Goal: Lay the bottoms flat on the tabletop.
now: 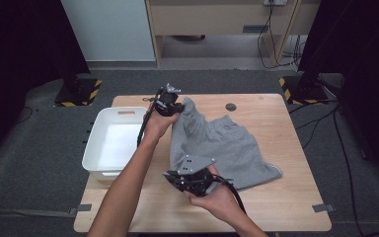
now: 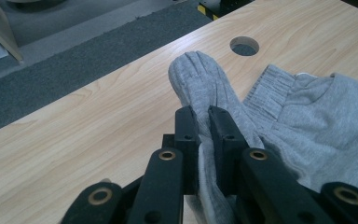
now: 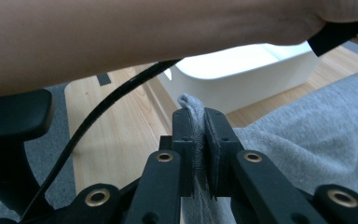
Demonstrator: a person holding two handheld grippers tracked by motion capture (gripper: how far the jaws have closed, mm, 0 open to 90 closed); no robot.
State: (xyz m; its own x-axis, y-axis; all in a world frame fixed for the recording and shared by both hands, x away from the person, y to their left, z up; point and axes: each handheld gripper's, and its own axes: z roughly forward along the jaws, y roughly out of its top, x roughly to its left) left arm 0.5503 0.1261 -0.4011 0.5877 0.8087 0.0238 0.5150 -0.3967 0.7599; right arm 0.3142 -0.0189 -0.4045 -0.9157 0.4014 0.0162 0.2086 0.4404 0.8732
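Both grippers are pinching the grey sweat shorts right now. The left gripper is clamped on a bunched fold of fabric near the waistband, up at the far side of the wooden table. The right gripper is clamped on a hem edge down near the person's side. In the left gripper view the jaws are squeezing a thick ridge of cloth, with the ribbed waistband lying just beside it. In the right gripper view only a thin edge is sitting between the jaws.

So the left side of the shorts is hanging lifted between the two grips while the rest is lying flat on the table, spreading toward the right. Looks to me like a fold or a lift toward the white bin, which is sitting just left of the garment.

Tips for doing this bit well, as I see it:

- That right grip is looking shallow. Any sharp tug could pull the edge out, so I'd be moving both hands together at the same pace.
- Keeping the held edge lightly taut between the grippers is helping the cloth hang straight instead of sagging in the middle.
- If folding, I'd be carrying the edge over the flat part and lining it up with the far hem before letting go.
- Watch the right gripper's cable, which is trailing close to the fabric.
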